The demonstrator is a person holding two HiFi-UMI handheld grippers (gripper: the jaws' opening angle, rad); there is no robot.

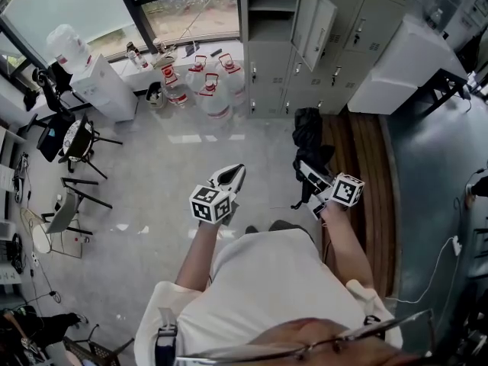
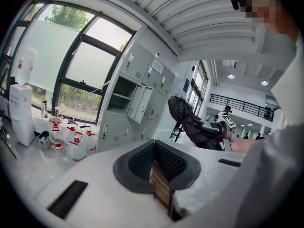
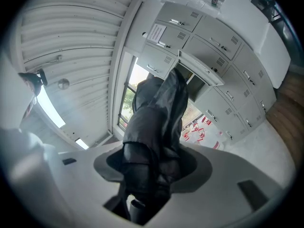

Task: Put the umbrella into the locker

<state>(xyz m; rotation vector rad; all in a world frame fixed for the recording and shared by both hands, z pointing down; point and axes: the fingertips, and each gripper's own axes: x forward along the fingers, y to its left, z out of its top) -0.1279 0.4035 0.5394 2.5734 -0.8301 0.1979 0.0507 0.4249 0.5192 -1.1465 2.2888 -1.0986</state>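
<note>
Right gripper view shows the right gripper clamped low on the folded black umbrella, whose bundle rises from between the pads. The left gripper has its jaws pressed together on nothing. From the head view, the umbrella is carried in the air in front of the person, well short of the open locker. To do this carry well, I judge the clamp should stay firm on the stiff core rather than on loose cloth. The free end should be aimed squarely into the opening, past the swung-out door, with the empty left gripper ready to steady the door or tuck in fabric. The canopy is thin, limp, creased and faintly glossy, so it may snag on an edge. The locker is hard grey painted sheet metal, box-shaped, with a shelf inside.
</note>
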